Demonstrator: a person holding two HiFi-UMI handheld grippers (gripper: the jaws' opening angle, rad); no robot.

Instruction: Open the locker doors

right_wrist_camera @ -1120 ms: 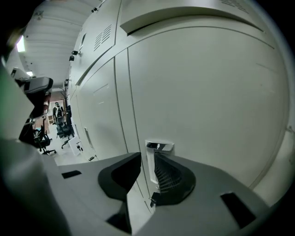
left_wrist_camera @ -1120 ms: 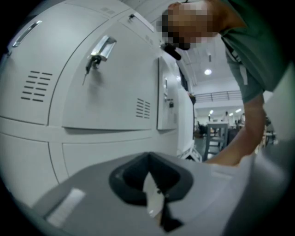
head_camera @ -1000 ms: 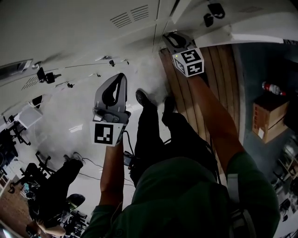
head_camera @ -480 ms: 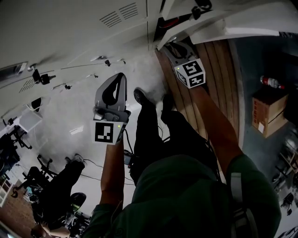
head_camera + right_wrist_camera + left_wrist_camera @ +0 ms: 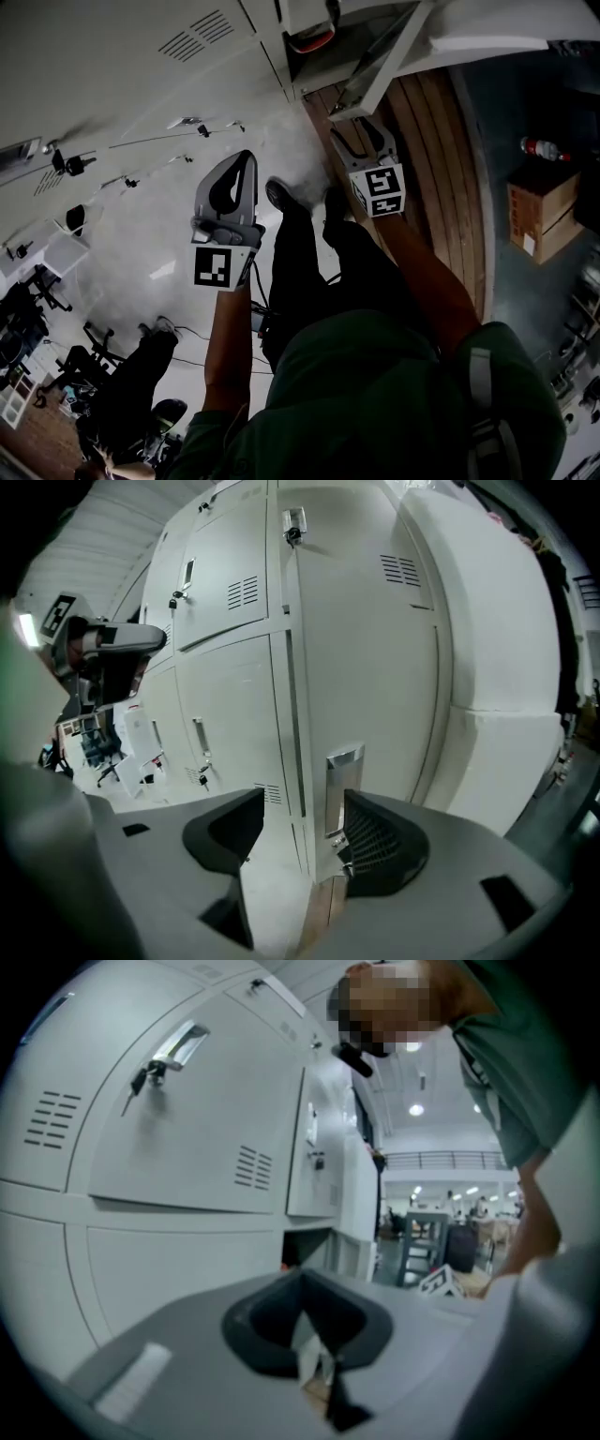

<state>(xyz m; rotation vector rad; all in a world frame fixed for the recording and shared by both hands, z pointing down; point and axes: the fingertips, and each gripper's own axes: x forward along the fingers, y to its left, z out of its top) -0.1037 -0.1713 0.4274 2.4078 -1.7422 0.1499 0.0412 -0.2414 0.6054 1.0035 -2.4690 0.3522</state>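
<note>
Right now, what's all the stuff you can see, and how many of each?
lockers: one long row, white, ahead of the person
open locker door: one, white, above the right gripper
door handle: one, silver, on a lower door
red thing: one, inside the open locker, too small to name
wooden strip: one, brown, floor under the right arm
cardboard box: one, brown, floor at right
bottle: one, red-marked, by the box
other person: one, dark clothes, lower left
left gripper: one, grey, jaws shut, empty
right gripper: one, grey, jaws have just been opening, nothing pinched between them
</note>
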